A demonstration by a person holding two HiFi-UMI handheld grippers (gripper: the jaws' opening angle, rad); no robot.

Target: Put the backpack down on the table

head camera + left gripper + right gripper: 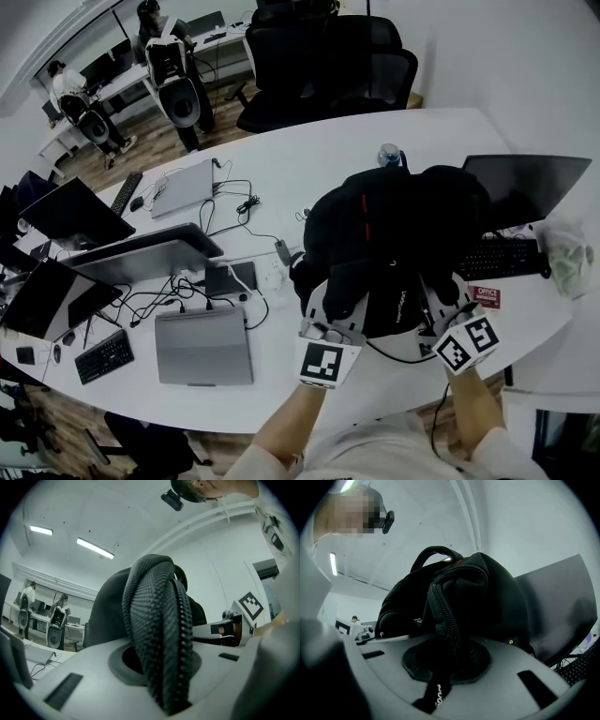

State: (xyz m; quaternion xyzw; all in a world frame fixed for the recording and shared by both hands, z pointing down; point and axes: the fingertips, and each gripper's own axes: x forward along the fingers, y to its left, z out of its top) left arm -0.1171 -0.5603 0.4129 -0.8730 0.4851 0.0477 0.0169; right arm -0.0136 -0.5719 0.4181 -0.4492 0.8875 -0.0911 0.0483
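A black backpack (394,225) is over the right half of the white table (281,159), just in front of me. My left gripper (336,302) is shut on a padded mesh shoulder strap (157,630) at the pack's near left side. The strap runs between the jaws of the left gripper (161,670). My right gripper (439,305) is shut on a fold of the backpack (487,597) along a zipper, at the near right side. The zipper fold fills the gap of the right gripper (447,663). Whether the pack's bottom touches the table is hidden.
A dark monitor (530,187) and a keyboard (502,258) lie right of the pack, a water bottle (389,155) behind it. Closed laptops (202,347), cables and a power strip (272,272) fill the table's left. Office chairs (328,66) and people stand beyond.
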